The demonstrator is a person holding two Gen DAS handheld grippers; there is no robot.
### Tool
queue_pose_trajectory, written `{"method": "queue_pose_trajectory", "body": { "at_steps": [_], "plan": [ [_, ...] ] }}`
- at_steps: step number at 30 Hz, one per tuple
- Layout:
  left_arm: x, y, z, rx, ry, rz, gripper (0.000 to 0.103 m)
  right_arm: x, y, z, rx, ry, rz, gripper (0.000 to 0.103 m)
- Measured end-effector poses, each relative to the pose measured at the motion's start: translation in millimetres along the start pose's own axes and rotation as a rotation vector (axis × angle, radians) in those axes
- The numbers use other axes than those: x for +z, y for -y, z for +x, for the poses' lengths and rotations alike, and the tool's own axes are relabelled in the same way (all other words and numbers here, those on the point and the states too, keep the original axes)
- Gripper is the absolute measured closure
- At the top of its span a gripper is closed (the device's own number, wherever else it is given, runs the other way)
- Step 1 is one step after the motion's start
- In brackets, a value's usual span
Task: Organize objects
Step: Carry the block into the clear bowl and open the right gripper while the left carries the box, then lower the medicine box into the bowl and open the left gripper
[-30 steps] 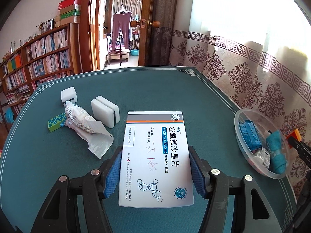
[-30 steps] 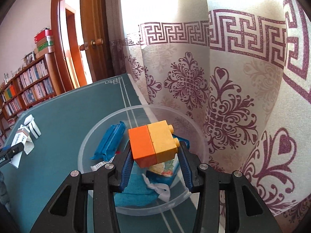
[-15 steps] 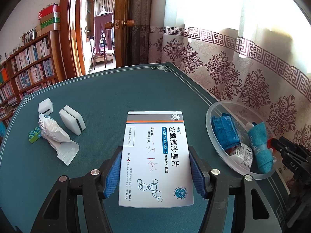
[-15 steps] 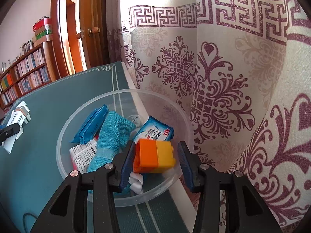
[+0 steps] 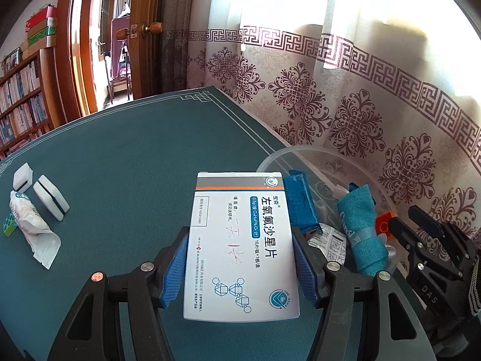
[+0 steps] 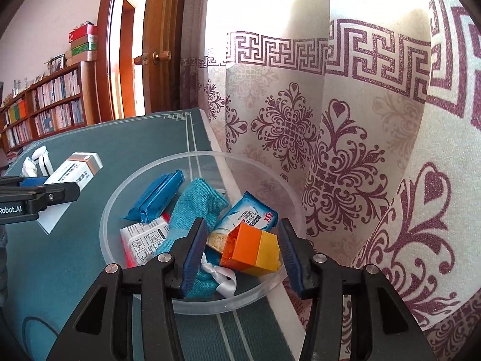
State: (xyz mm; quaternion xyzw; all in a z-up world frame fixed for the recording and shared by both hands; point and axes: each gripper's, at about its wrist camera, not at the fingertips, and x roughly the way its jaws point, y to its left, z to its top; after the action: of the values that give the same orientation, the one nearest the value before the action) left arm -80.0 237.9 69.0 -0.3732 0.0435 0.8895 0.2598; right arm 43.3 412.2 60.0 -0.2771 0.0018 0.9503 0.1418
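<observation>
In clear bowl (image 6: 114, 210) — block (image 6: 251, 252), cloth (image 6: 198, 204); right jaws opening, left jaws clamp box (image 5: 240, 240).

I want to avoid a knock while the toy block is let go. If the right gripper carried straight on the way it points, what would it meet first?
Most likely the orange and yellow block lying loose between the right gripper's jaws, which have just been opening. Behind it come the snack packet and the clear bowl's far wall, though depth is hard to judge.

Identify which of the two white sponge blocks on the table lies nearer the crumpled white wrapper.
The smaller sponge block at the far left, touching the crumpled white wrapper; the larger sponge block lies just right, apart from it.
</observation>
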Motion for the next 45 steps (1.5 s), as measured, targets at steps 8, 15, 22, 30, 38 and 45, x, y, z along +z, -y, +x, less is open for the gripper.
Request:
{"method": "queue_pose_trajectory", "body": {
  "at_steps": [8, 15, 22, 30, 38, 45],
  "plan": [
    [12.1, 18.8, 14.9, -0.074, -0.007, 0.018, 0.037, -1.3, 0.5, -0.5, 0.02, -0.004, 0.009, 0.053],
    [23.1, 31.8, 34.6, -0.157, -0.022, 0.005, 0.037, -1.5, 2.6, -1.3, 0.032, 0.001, 0.015, 0.053],
    [24.7, 29.6, 45.5, -0.169, -0.014, -0.028, 0.022, -1.4, 1.2, -1.8, 0.037, 0.004, 0.011, 0.053],
    [22.0, 13.0, 38.4, -0.139, -0.007, -0.065, 0.021, -2.0, -1.6, -2.1, 0.04, 0.004, 0.006, 0.053],
    [13.5, 7.7, 27.3, -0.066, 0.02, -0.049, 0.017, -3.8, -5.1, -0.7, 0.041, 0.0, -0.005, 0.053],
    [8.2, 5.3, 14.3, -0.028, 0.046, -0.032, 0.015, -3.5, -5.6, -1.4, 0.035, 0.001, -0.005, 0.053]
  ]
}}
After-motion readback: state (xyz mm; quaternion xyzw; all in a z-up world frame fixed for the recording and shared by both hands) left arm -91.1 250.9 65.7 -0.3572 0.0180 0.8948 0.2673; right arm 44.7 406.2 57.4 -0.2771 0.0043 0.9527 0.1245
